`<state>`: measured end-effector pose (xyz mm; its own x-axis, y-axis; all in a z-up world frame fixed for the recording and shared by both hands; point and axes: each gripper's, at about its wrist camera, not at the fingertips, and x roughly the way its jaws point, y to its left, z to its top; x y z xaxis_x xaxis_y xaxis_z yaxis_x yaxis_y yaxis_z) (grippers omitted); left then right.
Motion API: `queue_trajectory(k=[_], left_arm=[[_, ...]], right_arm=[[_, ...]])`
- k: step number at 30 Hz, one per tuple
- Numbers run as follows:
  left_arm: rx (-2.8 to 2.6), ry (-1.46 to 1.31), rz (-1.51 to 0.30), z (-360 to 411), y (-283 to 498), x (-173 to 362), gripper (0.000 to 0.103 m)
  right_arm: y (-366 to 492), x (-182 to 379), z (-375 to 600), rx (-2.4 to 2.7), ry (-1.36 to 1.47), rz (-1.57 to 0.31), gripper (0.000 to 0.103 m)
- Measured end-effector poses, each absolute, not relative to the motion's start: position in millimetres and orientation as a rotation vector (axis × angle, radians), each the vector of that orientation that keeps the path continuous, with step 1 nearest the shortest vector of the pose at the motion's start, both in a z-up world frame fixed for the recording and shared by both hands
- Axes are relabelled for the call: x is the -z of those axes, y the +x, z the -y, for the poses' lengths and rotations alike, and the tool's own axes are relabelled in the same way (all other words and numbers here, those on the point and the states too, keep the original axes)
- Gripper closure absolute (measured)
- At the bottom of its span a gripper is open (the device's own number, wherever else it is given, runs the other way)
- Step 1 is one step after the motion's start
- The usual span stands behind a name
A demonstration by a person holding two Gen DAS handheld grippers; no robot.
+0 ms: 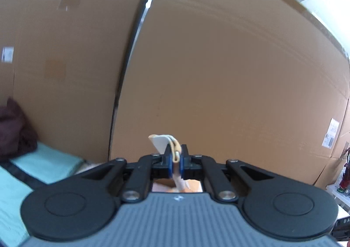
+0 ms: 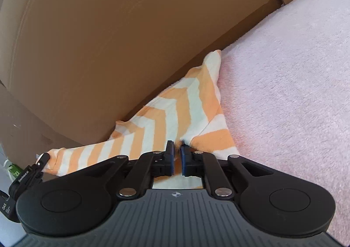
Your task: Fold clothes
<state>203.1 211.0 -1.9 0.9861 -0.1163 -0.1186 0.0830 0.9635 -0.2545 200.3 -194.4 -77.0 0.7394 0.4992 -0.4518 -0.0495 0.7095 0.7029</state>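
Item: one garment [image 2: 175, 113], soft knit, striped in orange and white bands that meet in chevrons. It lies along the far edge of a pink fleece blanket [image 2: 284, 93], against the foot of a cardboard wall [image 2: 109, 39]. One narrow part stretches toward the left edge of the right wrist view; a second part runs up along the blanket's edge to a point.

Grippers: two.
- Left gripper [image 1: 175, 160]: jaws closed almost fully on a folded edge of the garment [image 1: 175, 152], orange hem and pale inner face showing above the blue pads [image 1: 170, 162]. In the right wrist view the same gripper [image 2: 42, 159] shows at the left edge, clamped on the end of the narrow striped part.
- Right gripper [image 2: 177, 157]: jaws nearly together, a thin gap between the pads, set at a crease of the garment. Whether cloth is pinched between them cannot be told.

Other contents, left wrist view:
- Cardboard panels [image 1: 218, 71], two, large, with a pale strip between them.
- One dark maroon cloth heap [image 1: 15, 128], left edge.
- One mint-green cover [image 1: 48, 163] under the heap, crossed by a dark band.
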Motion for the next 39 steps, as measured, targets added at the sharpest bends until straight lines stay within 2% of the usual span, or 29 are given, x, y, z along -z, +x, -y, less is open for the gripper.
queue_trajectory(k=[3, 6, 8, 11, 13, 18, 23, 31, 39], left_arm=[[0.092, -0.257, -0.089, -219, 192, -3, 0.102], [0.054, -0.240, -0.140, -225, 193, 12, 0.102], [0.028, -0.230, -0.180, -230, 194, 27, 0.102], [-0.013, -0.249, -0.229, -242, 191, 49, 0.102], [-0.029, -0.263, -0.260, -248, 190, 62, 0.102], [-0.029, -0.246, -0.286, -244, 190, 72, 0.102], [0.005, -0.222, -0.259, -239, 198, 54, 0.102], [-0.002, -0.195, -0.297, -234, 211, 44, 0.102], [-0.027, -0.237, -0.321, -239, 215, 42, 0.102]], right_arm=[[202, 84, 183, -0.363, 0.697, -0.738, 0.089], [197, 89, 182, -0.379, 0.702, -0.764, 0.084], [189, 88, 187, -0.411, 0.725, -0.757, 0.070], [162, 75, 204, -0.435, 0.727, -0.692, 0.059], [135, 66, 221, -0.418, 0.685, -0.636, 0.055], [67, 57, 240, -0.276, 0.405, -0.526, 0.054], [24, 66, 235, -0.293, 0.251, -0.603, 0.054], [-21, 76, 248, -0.397, 0.215, -0.677, 0.055], [-38, 97, 259, -0.441, 0.304, -0.737, 0.054]])
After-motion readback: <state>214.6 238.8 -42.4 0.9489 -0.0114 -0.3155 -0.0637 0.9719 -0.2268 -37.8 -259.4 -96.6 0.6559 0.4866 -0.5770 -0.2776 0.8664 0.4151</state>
